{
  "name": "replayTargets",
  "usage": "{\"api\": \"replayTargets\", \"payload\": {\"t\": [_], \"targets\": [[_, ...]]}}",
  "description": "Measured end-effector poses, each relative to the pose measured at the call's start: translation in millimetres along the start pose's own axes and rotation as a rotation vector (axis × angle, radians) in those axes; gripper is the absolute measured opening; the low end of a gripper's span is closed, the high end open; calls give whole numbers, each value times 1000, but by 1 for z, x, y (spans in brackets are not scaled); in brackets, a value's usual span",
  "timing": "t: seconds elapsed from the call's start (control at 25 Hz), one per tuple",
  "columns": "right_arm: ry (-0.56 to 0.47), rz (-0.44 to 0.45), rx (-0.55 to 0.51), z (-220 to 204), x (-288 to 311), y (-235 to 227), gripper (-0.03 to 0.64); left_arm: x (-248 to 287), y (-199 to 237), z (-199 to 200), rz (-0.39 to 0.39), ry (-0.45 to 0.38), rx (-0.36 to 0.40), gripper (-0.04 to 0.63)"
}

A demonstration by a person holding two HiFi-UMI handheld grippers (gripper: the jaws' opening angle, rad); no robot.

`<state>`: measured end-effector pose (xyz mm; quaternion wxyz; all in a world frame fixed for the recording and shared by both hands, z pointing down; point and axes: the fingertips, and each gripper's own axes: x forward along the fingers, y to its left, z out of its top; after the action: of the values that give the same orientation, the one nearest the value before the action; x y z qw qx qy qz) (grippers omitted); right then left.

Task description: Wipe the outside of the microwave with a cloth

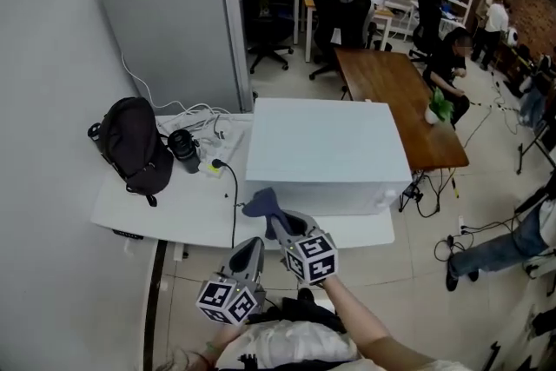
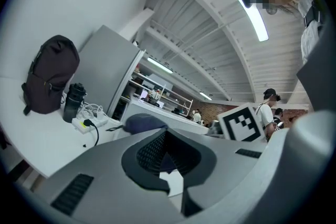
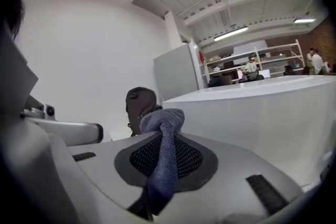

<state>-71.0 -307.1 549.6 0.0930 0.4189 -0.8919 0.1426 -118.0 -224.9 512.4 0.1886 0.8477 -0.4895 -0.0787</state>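
The microwave [image 1: 326, 152] is a white box on the white table [image 1: 156, 204]. My right gripper [image 1: 280, 221] hovers at the microwave's front left corner, shut on a blue-grey cloth [image 1: 261, 204] that bunches beyond the jaw tips. In the right gripper view the cloth [image 3: 163, 155] runs down between the pads of that gripper [image 3: 167, 136], with the microwave [image 3: 273, 113] close on the right. My left gripper [image 1: 248, 255] hangs lower, off the table's front edge, jaws together and empty. In the left gripper view, that gripper [image 2: 165, 134] points at the cloth [image 2: 144, 123].
A black backpack [image 1: 135, 143], a dark bottle [image 1: 184, 150] and a power strip [image 1: 208, 161] with cables sit on the table's left part. A grey fridge [image 1: 178, 30] stands behind, and a wooden table [image 1: 400, 100] lies to the right. Several people are seen further back.
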Motion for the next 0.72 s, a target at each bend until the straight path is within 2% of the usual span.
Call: {"api": "replayTargets", "payload": {"t": [0.12,0.28,0.52,0.72], "targets": [[86,26,-63,-21,44,11,78,-8,3,5,20,-12,6,-11],[142,-57,-88,-39,49,-23,78,-15,5,7,34,-18,4,-11],[75,-283,50,-29,-41,-125,77,-10,10,4,41,-9,-11,-11],[34,-516,103,-29,-139,-210,77,13,-5,-5,-25,27,-19,-11]]}}
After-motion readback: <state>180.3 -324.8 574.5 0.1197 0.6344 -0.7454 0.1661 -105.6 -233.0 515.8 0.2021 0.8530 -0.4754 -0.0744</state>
